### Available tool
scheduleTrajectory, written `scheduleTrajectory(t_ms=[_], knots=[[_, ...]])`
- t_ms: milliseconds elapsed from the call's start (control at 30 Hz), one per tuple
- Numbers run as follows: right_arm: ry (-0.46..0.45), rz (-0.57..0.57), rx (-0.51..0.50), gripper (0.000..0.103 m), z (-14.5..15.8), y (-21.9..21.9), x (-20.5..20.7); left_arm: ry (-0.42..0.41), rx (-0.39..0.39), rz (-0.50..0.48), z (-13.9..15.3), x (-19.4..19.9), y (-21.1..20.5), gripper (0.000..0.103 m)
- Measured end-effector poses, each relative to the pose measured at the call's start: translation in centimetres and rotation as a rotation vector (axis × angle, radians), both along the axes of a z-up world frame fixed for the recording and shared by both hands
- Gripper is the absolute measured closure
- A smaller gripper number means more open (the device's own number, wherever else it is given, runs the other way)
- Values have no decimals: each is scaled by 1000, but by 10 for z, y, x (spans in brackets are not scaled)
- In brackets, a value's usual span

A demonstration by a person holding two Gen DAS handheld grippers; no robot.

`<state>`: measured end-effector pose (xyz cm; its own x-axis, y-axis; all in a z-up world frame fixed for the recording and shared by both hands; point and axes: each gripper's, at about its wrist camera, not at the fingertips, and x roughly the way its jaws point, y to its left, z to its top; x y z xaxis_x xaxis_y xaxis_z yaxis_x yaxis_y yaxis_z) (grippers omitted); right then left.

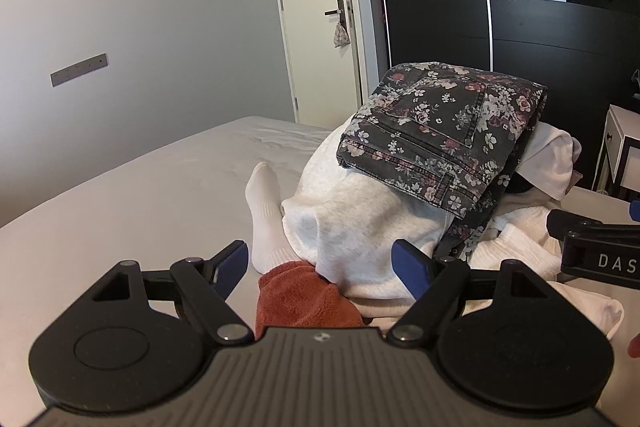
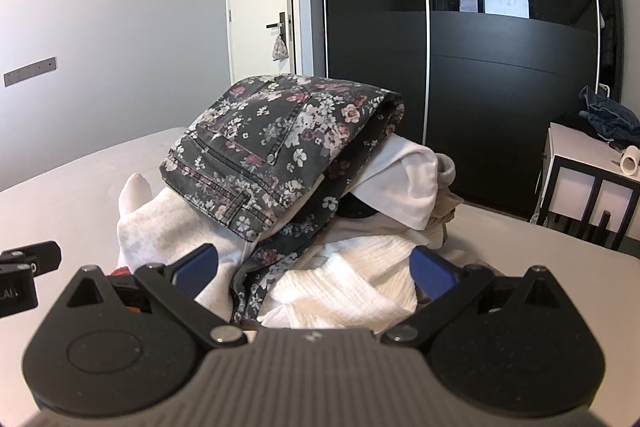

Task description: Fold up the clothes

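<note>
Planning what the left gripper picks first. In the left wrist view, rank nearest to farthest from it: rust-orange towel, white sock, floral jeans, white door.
1. Rust-orange towel, directly between the open left gripper fingers.
2. White sock, just ahead, slightly left.
3. Floral jeans, atop the pile, ahead right.
4. White door, across the room.

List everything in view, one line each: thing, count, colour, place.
floral jeans: 1, dark grey with flowers, folded atop the pile
grey sweatshirt: 1, light grey, under the jeans
sock: 1, white, left of the pile
rust towel: 1, orange-brown, nearest the left gripper
ribbed cloth: 1, white, front right of the pile
bed: 1, pale grey, under everything
door: 1, cream, far wall
wardrobe: 1, black, behind the bed
side table: 1, white and black, right
left gripper: 1, black, jaws open
right gripper: 1, black, jaws open
</note>
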<state>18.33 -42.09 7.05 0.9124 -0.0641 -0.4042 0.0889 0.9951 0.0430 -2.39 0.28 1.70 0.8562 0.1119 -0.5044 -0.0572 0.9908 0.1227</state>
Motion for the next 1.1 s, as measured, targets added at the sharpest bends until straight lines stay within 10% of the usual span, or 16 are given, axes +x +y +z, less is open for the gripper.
scheduleTrajectory(t_ms=[633, 1100], knots=[[-43, 42, -38, 0, 4, 3, 6, 47, -31, 16, -6, 8, 3, 10], [-56, 58, -10, 0, 14, -34, 148, 67, -1, -11, -15, 70, 5, 10]])
